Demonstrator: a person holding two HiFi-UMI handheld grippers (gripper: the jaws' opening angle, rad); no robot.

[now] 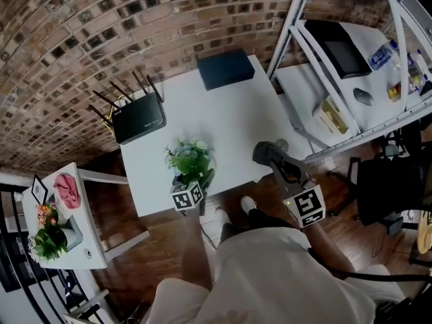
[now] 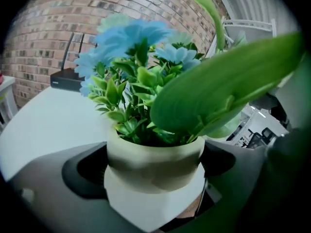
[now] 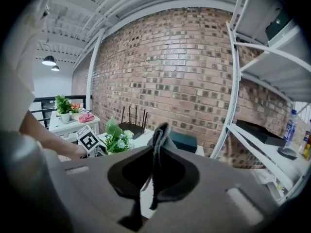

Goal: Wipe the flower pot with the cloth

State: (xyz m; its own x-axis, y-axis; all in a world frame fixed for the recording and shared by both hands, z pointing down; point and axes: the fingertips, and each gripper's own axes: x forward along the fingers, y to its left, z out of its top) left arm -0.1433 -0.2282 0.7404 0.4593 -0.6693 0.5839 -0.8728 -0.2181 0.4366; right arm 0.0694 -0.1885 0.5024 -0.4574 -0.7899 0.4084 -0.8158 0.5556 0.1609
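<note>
Holding the flower pot (image 2: 154, 164) at the near edge of the white surface (image 1: 223, 106), with the left tool (image 1: 194, 184) clamped against both sides of the pale pot wall, blue flowers and broad leaves (image 2: 223, 96) spilling above. Cannot tell whether resting on the surface or lifted just clear. Pinching the grey cloth (image 3: 158, 164) in the right tool (image 1: 278, 164), jaws closed on a fold, well apart from the pot, off the surface's right corner. Judged as the approach before the first wipe. To do it well: bring the cloth to the bare wall below the leaves, press it flat, sweep round the side the left tool leaves uncovered, and grip firmly against tipping. Left forearm low, reaching straight ahead; right tool aimed level toward the brick wall.
</note>
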